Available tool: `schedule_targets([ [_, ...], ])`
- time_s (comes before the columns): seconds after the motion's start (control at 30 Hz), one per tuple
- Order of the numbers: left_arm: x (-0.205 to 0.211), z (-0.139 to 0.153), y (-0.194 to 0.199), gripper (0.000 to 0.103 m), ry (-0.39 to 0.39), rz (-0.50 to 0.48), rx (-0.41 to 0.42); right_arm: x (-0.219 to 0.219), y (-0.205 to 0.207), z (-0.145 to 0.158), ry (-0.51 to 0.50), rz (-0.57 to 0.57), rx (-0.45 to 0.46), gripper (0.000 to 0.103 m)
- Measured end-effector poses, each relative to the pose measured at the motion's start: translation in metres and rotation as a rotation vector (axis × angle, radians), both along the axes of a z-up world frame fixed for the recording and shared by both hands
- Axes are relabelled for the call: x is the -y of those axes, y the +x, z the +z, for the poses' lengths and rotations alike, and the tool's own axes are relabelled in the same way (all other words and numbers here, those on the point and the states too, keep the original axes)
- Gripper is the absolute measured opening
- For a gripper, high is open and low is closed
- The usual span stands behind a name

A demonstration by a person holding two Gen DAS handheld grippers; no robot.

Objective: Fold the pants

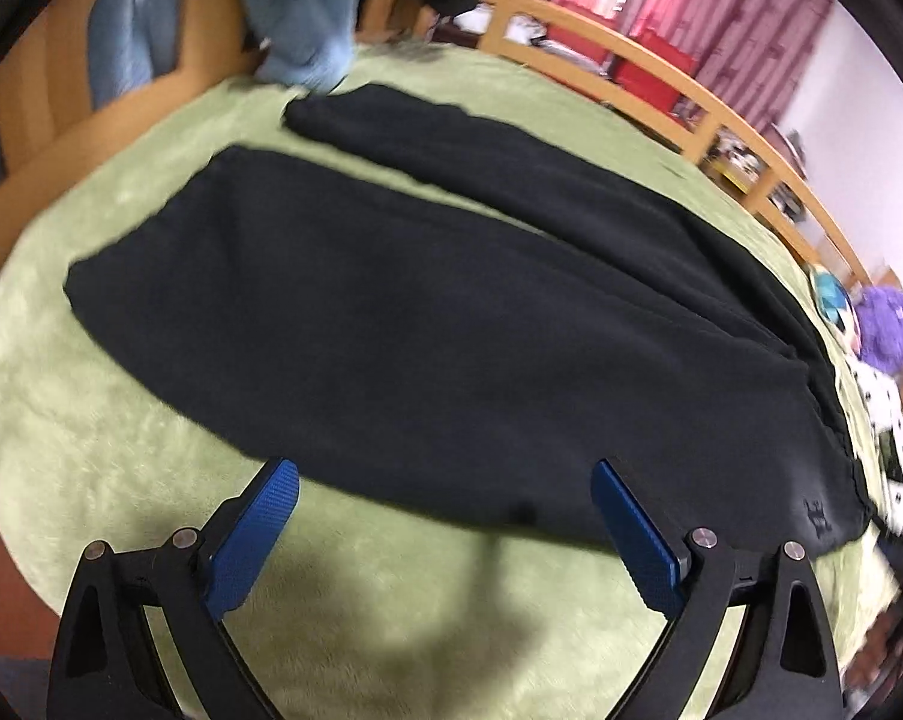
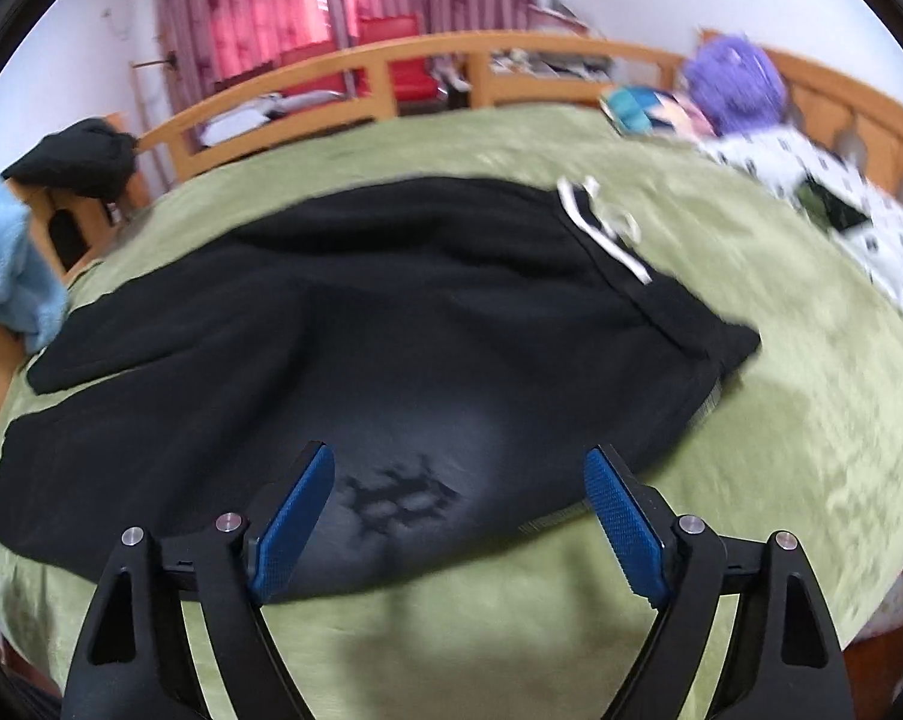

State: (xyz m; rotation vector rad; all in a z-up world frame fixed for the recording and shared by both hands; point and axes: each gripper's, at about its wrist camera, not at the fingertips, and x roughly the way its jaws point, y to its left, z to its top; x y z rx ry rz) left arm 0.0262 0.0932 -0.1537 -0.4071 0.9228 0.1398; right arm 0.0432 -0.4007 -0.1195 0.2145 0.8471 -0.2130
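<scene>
Left wrist view: my left gripper stands with jaws wide apart and nothing between the pads, poised over the near edge of the black pants. The pants lie flat on the green blanket, legs running to the upper left of the frame. I should bite the near leg's hem edge squarely, taking both layers.

Right wrist view: my right gripper is likewise spread and empty, above the pants' hip area at lower centre; the white drawstring lies upper right. I should grip near the waistband edge, level with the left, for an even fold.
</scene>
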Motion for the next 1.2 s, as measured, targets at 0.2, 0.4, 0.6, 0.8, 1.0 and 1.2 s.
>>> schedule_targets([
  [0.2, -0.03, -0.025, 0.018, 0.097, -0.082, 0.113, -0.023, 0.039, -0.005, -0.035, 0.183, -0.094, -0.05, 0.085],
  [0.4, -0.031, -0.039, 0.031, 0.097, -0.056, 0.159, -0.026, 0.057, 0.012, -0.047, 0.303, -0.141, -0.038, 0.085],
  [0.6, -0.028, -0.039, 0.035, 0.09, 0.014, 0.152, -0.035, 0.055, 0.034, -0.077, 0.323, -0.192, -0.065, 0.085],
  [0.8, -0.053, -0.033, 0.046, 0.015, 0.032, 0.201, -0.03, 0.039, 0.053, -0.075, 0.264, -0.137, -0.06, 0.022],
  [1.0, -0.081, 0.025, 0.059, 0.002, -0.031, 0.123, 0.123, 0.034, 0.065, -0.026, 0.318, -0.06, 0.072, 0.014],
  [1.2, -0.073, 0.063, 0.074, 0.002, 0.058, 0.019, 0.105, 0.017, 0.101, 0.015, 0.222, 0.039, 0.093, 0.014],
])
